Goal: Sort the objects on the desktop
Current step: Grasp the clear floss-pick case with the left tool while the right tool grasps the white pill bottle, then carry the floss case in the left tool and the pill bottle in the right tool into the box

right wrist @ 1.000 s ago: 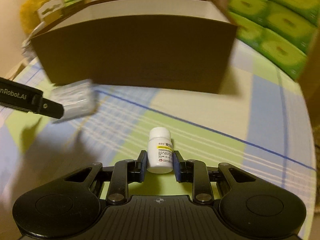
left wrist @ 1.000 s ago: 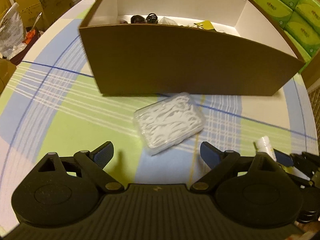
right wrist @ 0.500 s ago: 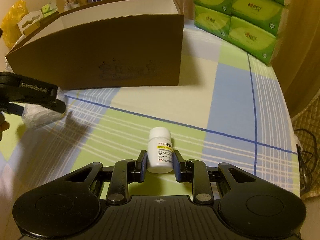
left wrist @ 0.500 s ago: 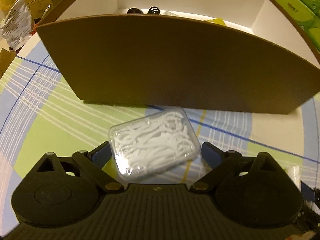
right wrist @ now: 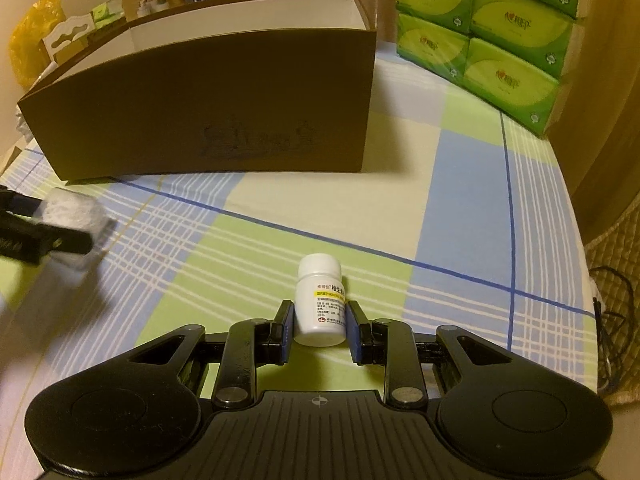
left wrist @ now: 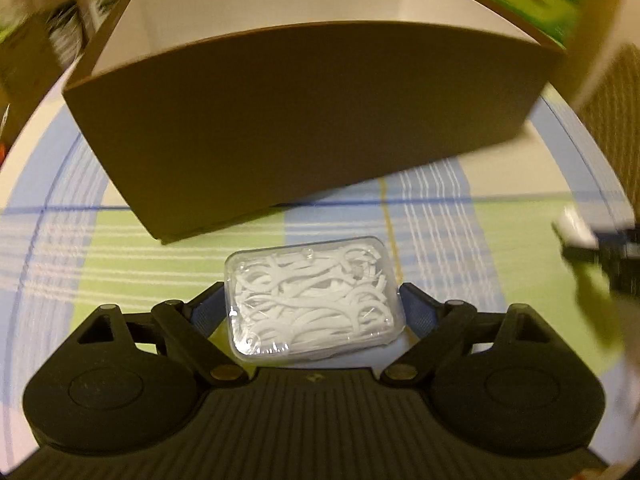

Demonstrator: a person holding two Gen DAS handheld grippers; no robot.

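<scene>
Clear plastic floss-pick case (left wrist: 314, 300) flat on checked cloth, lower centre, long axis across the frame, between left gripper (left wrist: 312, 306) pads, jaws just closing, contact unclear; brown box (left wrist: 304, 120) behind. Right gripper (right wrist: 318, 326) pinching white pill bottle (right wrist: 320, 300), lower centre, upright

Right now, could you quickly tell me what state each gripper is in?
Left gripper: open, jaws just closing in around the clear floss pick case, not yet gripping it.
Right gripper: closed on the white pill bottle.
</scene>
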